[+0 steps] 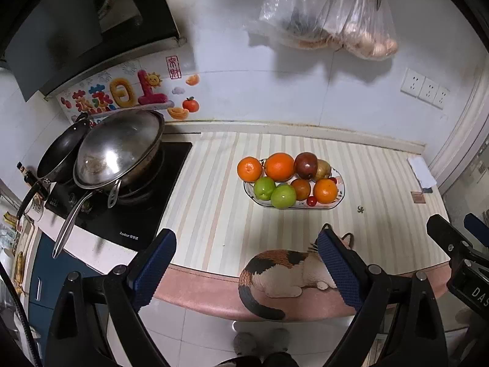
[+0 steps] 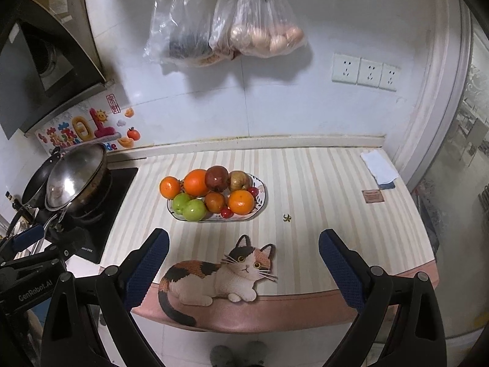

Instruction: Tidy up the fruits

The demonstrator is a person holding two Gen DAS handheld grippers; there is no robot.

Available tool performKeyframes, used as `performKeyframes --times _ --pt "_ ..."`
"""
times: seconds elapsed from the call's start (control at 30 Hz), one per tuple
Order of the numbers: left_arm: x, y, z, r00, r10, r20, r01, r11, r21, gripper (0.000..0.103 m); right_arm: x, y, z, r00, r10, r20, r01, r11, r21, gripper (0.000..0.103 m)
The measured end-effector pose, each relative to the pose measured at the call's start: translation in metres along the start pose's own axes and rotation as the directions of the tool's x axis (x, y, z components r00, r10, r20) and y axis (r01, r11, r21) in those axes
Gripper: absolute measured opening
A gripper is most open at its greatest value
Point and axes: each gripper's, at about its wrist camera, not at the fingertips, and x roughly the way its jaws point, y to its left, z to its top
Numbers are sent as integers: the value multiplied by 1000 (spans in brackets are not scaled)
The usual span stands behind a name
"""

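Observation:
A patterned oval plate stands on the striped counter mat, piled with fruit: oranges, two green apples, a dark red apple, a yellowish apple, a small brownish fruit and cherry tomatoes. One orange sits at the plate's left end. My left gripper and my right gripper both hang open and empty near the counter's front edge, well short of the plate.
A stove with a lidded wok and a black pan fills the counter's left side. A cat-shaped mat lies at the front edge. Plastic bags hang on the wall. A folded cloth lies at the far right.

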Motion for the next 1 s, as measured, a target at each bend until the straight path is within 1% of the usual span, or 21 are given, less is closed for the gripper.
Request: performKeyframes --times 0.17,0.37,0.77,0.8,0.83,1.0 --pt "20 -6 7 999 -9 -35 10 1000 16 95 26 0 5 999 -2 -35 2 1000 -8 100" --pt "32 -11 11 998 -15 -56 16 1000 26 95 50 0 6 997 9 -75 -9 1000 -8 100" --pt "35 -14 17 999 -10 -49 11 1000 29 95 59 0 8 996 14 -87 -15 1000 -7 100" --pt "34 -14 16 999 -11 -50 13 1000 29 100 59 1 8 996 15 -87 -15 1000 -7 100" --pt "34 -14 17 999 -12 -49 13 999 30 102 59 0 8 996 14 -85 -14 1000 -5 100" --pt "33 -16 17 999 -13 -43 14 999 34 102 58 0 8 996 13 -86 -14 1000 -5 100"
